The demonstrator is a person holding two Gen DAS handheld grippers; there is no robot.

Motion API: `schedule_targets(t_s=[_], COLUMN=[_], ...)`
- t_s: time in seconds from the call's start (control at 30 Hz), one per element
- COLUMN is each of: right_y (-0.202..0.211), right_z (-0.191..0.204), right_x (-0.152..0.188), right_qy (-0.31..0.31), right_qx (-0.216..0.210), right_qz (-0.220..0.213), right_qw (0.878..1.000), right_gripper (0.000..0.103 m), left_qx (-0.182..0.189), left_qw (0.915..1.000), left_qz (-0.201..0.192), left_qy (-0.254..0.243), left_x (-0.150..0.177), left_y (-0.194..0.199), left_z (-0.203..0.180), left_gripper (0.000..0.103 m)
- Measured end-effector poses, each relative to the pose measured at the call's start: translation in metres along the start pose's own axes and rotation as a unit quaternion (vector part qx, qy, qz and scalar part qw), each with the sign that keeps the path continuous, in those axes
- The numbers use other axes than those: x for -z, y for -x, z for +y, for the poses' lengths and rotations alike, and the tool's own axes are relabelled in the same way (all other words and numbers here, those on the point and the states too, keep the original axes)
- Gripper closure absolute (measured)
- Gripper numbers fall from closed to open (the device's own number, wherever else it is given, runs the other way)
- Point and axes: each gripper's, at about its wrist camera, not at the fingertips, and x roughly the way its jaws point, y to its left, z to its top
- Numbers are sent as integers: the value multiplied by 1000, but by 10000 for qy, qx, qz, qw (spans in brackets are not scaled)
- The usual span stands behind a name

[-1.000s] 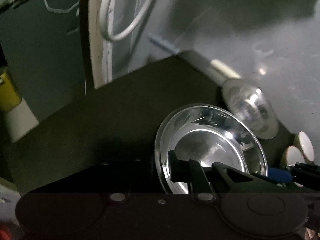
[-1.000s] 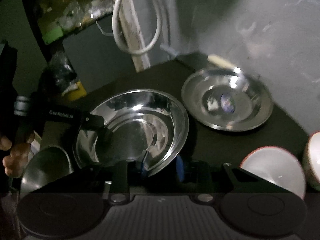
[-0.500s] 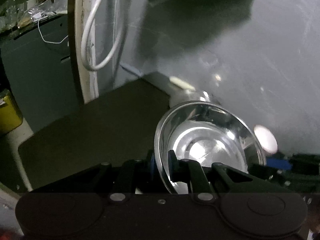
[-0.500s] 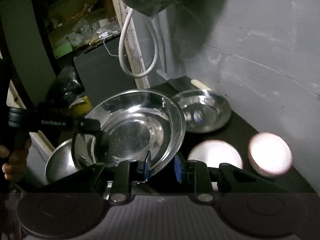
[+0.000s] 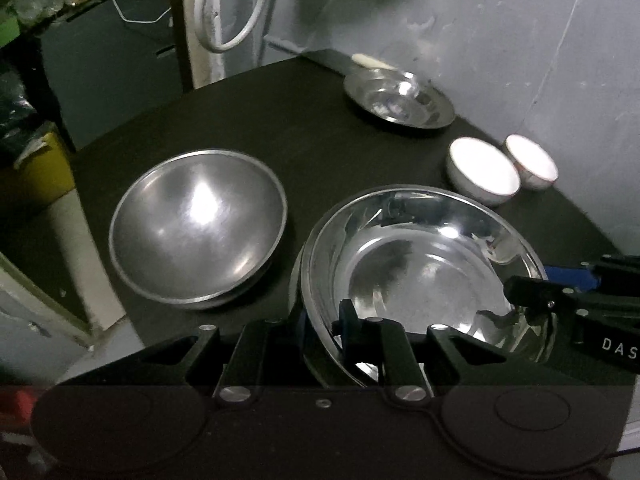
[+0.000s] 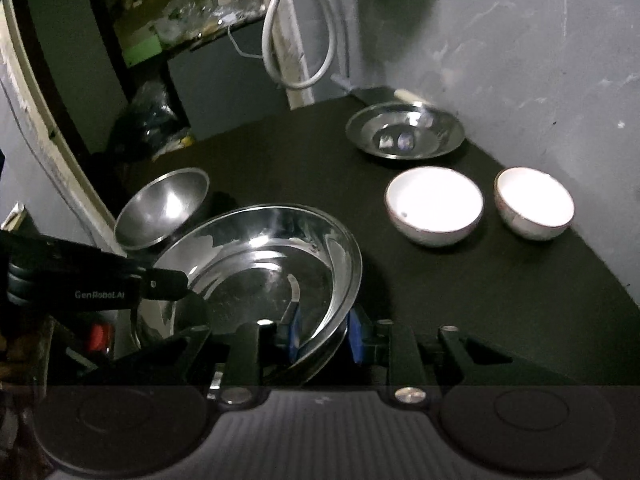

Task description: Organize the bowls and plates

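Gripping opposite sides of one rim, the left gripper (image 5: pixel 326 334) and the right gripper (image 6: pixel 324 336) share a shiny steel dish (image 5: pixel 420 276). The right gripper is clenched on the rim; the left gripper's jaws are opening, with the rim between them. The dish hangs tilted over the black table (image 6: pixel 460 280). Taking the dish as landmark: a dull steel bowl (image 5: pixel 198 226) sits just beside it on the left gripper's side, so the left hand is nearer; a steel plate (image 6: pixel 404 130) lies well beyond it by the wall (image 6: pixel 520 60); two white bowls (image 6: pixel 434 204) stand side by side nearer, toward the right hand. Nesting into the dull bowl would probably mean moving sideways. The left view shows the dull bowl whole; the right view shows the white bowls' interiors and a red object (image 6: pixel 98 338).
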Motion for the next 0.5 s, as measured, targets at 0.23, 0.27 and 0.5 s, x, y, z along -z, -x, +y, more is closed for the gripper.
schedule_targets(t_s=[0.23,0.27,0.5], right_y=[-2,-4,-7], right_z=[10,12,19], right_x=[4,5,9], right_qy=[228,277,437], right_qx=[203,246,396], right_qz=[51,58,116], right_qw=[9995,9993,9982], right_gripper=[75,75,74], left_qx=[-253,-274,-376], left_qw=[9993,9991,9977], left_qz=[-68,-83,-90], left_qy=[-279,-322,-562], left_x=[1,4,6], left_y=[-3,-2,-2], left_z=[-9,-10,-15], left_gripper=[82,81,78])
